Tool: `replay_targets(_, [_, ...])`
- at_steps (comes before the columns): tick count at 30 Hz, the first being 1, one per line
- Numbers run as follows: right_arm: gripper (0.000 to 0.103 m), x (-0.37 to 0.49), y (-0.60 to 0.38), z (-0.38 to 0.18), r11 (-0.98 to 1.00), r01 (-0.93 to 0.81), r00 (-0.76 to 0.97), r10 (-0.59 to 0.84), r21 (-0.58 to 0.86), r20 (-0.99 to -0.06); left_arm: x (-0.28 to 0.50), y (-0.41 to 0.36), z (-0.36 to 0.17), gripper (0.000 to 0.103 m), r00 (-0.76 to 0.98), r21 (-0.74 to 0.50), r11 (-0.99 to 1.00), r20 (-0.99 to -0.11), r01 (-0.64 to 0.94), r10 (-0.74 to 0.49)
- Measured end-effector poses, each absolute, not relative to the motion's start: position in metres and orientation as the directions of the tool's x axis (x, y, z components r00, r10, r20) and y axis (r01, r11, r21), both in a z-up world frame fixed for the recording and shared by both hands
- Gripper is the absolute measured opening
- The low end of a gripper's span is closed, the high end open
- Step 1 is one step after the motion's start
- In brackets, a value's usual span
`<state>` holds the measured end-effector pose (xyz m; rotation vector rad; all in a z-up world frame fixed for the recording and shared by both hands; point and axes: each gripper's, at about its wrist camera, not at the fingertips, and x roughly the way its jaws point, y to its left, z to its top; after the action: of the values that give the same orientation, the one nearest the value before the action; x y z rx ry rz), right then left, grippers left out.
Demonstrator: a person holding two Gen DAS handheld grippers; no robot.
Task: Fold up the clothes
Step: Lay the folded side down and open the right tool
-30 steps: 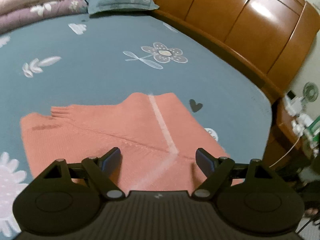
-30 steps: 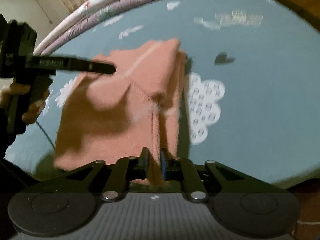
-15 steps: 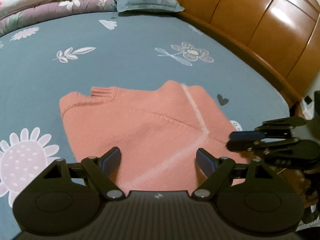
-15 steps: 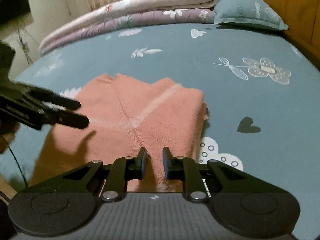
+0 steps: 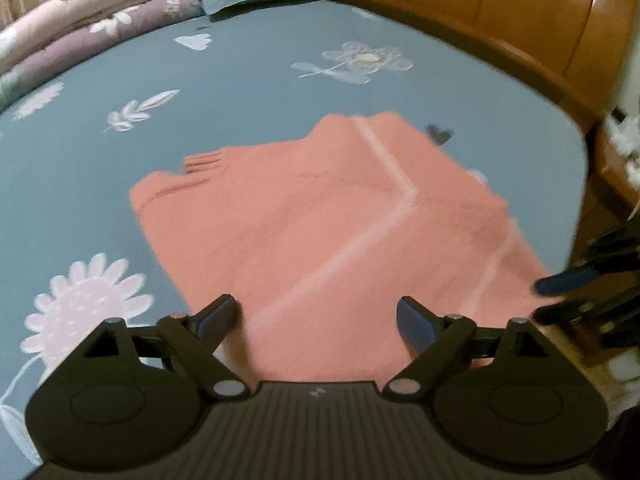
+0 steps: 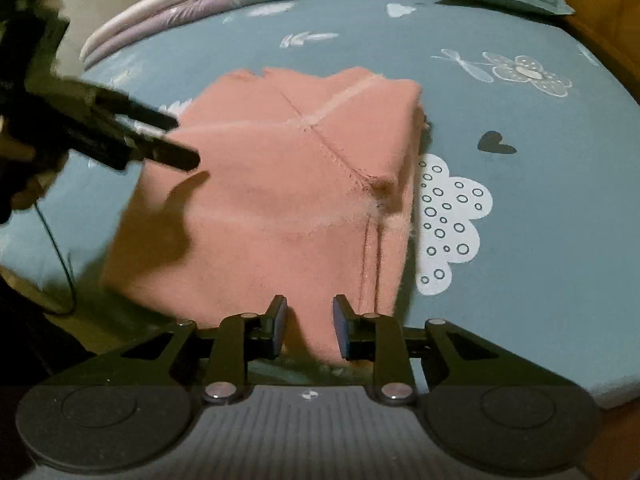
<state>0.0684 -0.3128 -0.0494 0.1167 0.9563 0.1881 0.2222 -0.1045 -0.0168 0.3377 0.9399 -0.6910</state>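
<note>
since right gripper point(image 6: 310, 330) opened, sweater point(image 6: 280, 184) released, flat.

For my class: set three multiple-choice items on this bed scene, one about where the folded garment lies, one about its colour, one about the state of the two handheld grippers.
1. Where does the sweater lie?
A. On the blue floral bedsheet, near its edge
B. On the pillow
C. On the wooden headboard

2. What colour is the sweater?
A. Grey
B. Salmon pink with a pale stripe
C. Green

3. How do the grippers stand?
A. Both clamp the sweater
B. Left gripper wide open, right gripper narrowly open, neither pinching cloth
C. Both shut

Answers: A, the sheet surrounds the sweater; B, pink knit with a pale line; C is wrong and B right, gaps show between both pairs of pads, the right having just widened.
</note>
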Motion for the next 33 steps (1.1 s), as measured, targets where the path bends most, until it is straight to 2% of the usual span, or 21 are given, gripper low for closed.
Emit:
replay_targets(5, [0.031, 0.078, -0.281, -0.03, 0.972, -0.162, 0.614, 0.235, 0.171, -0.754, 0.224, -0.084, 0.005, 0.088, 0.413, -0.073, 0.739, -0.791, 0.67, -0.451])
replay_targets(8, [0.031, 0.087, -0.258, -0.044, 0.972, -0.177, 0.581, 0.231, 0.156, -0.781, 0.221, -0.07, 0.01, 0.088, 0.431, -0.055, 0.744, -0.786, 0.666, -0.444])
replay_targets(11, [0.031, 0.09, -0.245, -0.058, 0.985, -0.131, 0.547, 0.165, 0.11, -0.821, 0.217, -0.05, 0.007, 0.088, 0.425, -0.049, 0.746, -0.796, 0.664, -0.431])
replay_targets(17, [0.032, 0.095, -0.219, -0.033, 0.988, -0.115, 0.609, 0.15, 0.101, -0.779, 0.221, -0.003, 0.001, 0.088, 0.422, -0.073, 0.782, -0.809, 0.619, -0.41])
replay_targets(20, [0.032, 0.098, -0.2, -0.041, 0.985, -0.136, 0.57, 0.168, 0.109, -0.805, 0.223, 0.011, 0.0, 0.088, 0.431, -0.08, 0.792, -0.804, 0.605, -0.41])
replay_targets(23, [0.037, 0.091, -0.187, -0.053, 0.987, -0.143, 0.513, 0.143, 0.079, -0.846, 0.223, 0.018, -0.001, 0.088, 0.427, -0.102, 0.792, -0.797, 0.602, -0.428])
replay_targets(26, [0.038, 0.09, -0.184, -0.035, 0.984, -0.158, 0.531, 0.154, 0.081, -0.833, 0.225, 0.023, -0.004, 0.088, 0.416, -0.123, 0.791, -0.796, 0.599, -0.439])
replay_targets(28, [0.049, 0.094, -0.18, -0.027, 0.979, -0.177, 0.547, 0.182, 0.099, -0.817, 0.226, 0.024, -0.006, 0.088, 0.411, -0.131, 0.791, -0.797, 0.598, -0.443])
replay_targets(30, [0.056, 0.1, -0.175, -0.039, 0.978, -0.19, 0.506, 0.172, 0.085, -0.846, 0.227, 0.023, -0.007, 0.088, 0.408, -0.137, 0.79, -0.796, 0.598, -0.447])
replay_targets(33, [0.056, 0.107, -0.172, -0.051, 0.979, -0.197, 0.464, 0.147, 0.06, -0.874, 0.227, 0.024, -0.007, 0.088, 0.409, -0.135, 0.791, -0.797, 0.597, -0.445])
